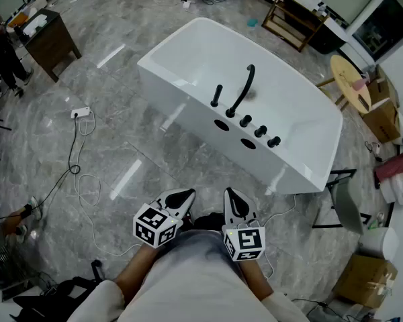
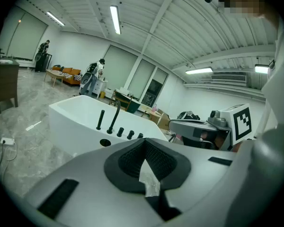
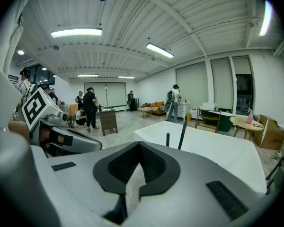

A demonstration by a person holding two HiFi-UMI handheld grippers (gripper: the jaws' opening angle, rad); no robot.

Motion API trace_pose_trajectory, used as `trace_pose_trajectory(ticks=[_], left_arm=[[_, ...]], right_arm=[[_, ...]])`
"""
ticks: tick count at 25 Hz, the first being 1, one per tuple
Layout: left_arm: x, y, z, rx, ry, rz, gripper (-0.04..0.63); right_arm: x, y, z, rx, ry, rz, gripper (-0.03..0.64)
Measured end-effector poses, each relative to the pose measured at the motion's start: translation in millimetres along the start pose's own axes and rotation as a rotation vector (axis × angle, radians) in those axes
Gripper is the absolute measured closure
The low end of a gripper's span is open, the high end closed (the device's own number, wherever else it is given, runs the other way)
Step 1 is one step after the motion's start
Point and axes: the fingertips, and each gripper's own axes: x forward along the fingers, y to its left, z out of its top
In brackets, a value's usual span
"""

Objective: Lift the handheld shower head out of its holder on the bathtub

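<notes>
A white freestanding bathtub (image 1: 188,79) stands in the middle of the floor. On its near rim are black fittings. The handheld shower head (image 1: 216,96) is a short upright stick in its holder, left of the curved spout (image 1: 244,89) and three knobs (image 1: 260,131). Both grippers are held close to my body, well short of the tub. My left gripper (image 1: 183,196) and right gripper (image 1: 230,196) are shut with nothing in them. The left gripper view shows its shut tip (image 2: 144,144) and the shower head (image 2: 100,119) far ahead. In the right gripper view, its tip (image 3: 141,148) points at the shower head (image 3: 168,139).
A white power strip (image 1: 80,113) with a trailing cable lies on the floor to the left. A dark wooden cabinet (image 1: 50,42) stands at upper left. A round wooden table (image 1: 352,82), cardboard boxes (image 1: 383,119) and a black frame (image 1: 339,196) stand to the tub's right.
</notes>
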Motion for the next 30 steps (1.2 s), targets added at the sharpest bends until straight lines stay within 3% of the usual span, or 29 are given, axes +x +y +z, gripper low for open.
trace_pose_trajectory(ticks=[12,19,25,30], left_arm=[[17,-11,16,0.035,-0.045,-0.006,0.591],[5,-14,30,0.119,-0.116,0.014,0.591],[-4,-24,42,0.183,-0.201,-0.008,0.591],[-1,-25,39,0.192,-0.184,-0.025,0.591]], right_arm=[[-7,-5,0,-0.027,0.009,-0.004,0.598],[-10,-9,9,-0.001,-0.024,-0.064,0.598],[-11,16,15,0.013,-0.029,0.016,0.597],[-8,39,23,-0.014,-0.041,0.095,0.597]])
